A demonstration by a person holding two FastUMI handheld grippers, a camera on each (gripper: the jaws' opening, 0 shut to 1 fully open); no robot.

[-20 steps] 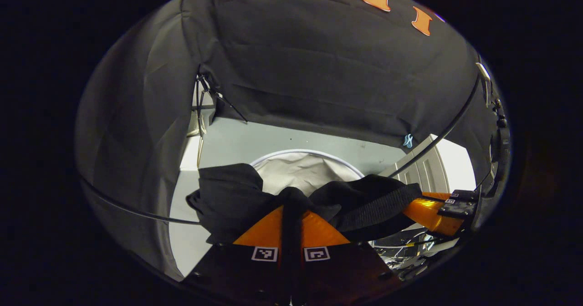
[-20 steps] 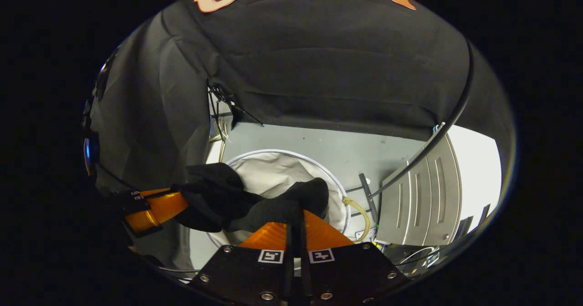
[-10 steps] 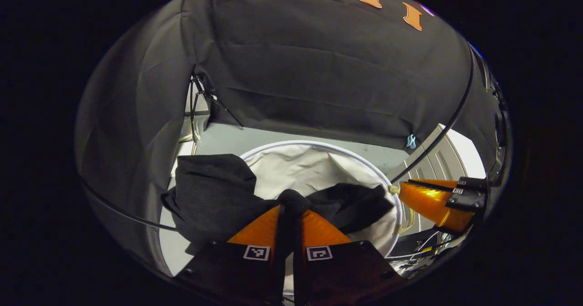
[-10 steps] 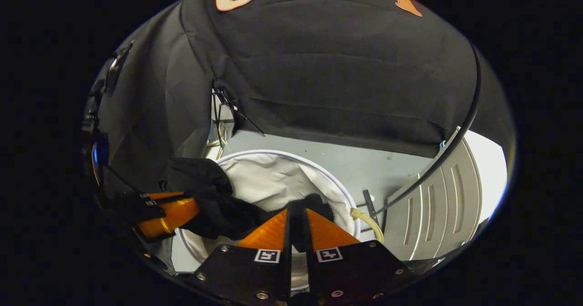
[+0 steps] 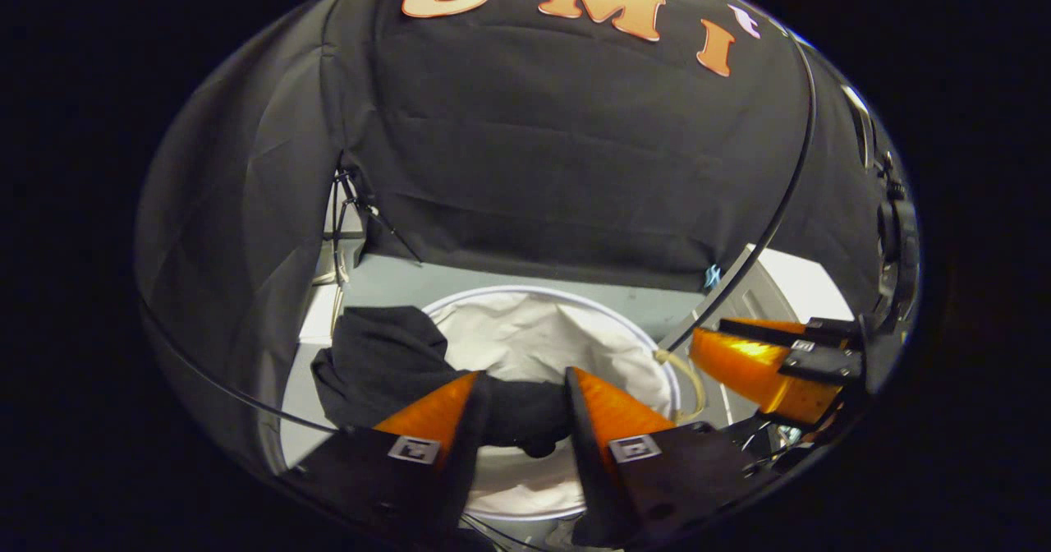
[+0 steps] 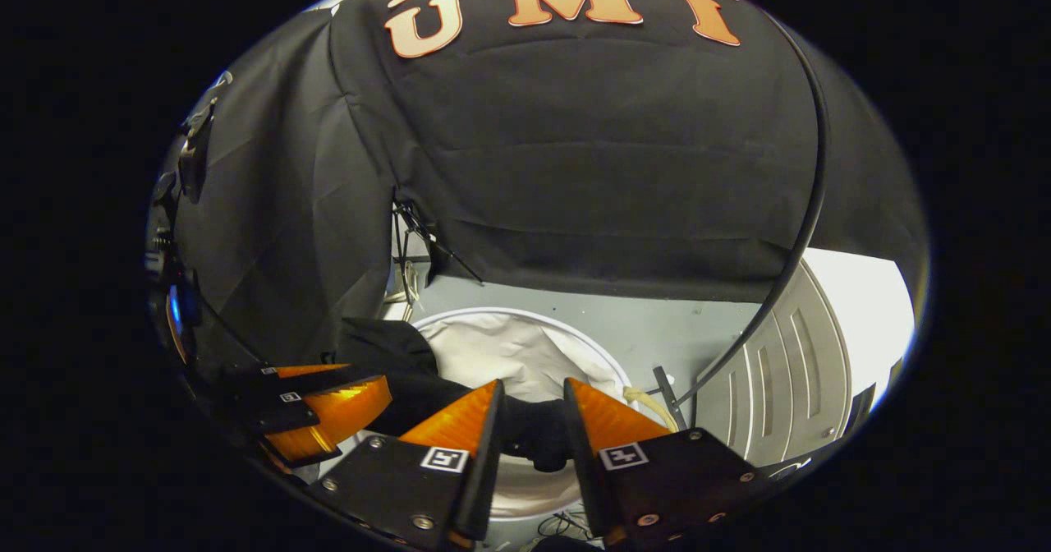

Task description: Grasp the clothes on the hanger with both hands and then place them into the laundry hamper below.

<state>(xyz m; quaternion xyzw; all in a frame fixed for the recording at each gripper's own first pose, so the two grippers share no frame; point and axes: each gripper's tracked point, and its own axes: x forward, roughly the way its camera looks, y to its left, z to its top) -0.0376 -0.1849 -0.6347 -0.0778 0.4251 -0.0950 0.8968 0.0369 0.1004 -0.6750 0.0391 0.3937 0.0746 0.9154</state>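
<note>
Clothes (image 6: 460,400) seemingly inside hamper (image 6: 525,347)

My left gripper view looks forward and down along my left gripper (image 5: 521,388), fingers at the bottom centre, close above the laundry hamper (image 5: 542,347) in the lower middle. My right gripper view faces the same way along my right gripper (image 6: 530,400), equally near the laundry hamper (image 6: 525,351). Both share the hamper, the dark clothes (image 5: 386,363) (image 6: 525,425) draped over its rim, and the floor (image 6: 657,330). Each catches the other gripper at its lower edge.
</note>
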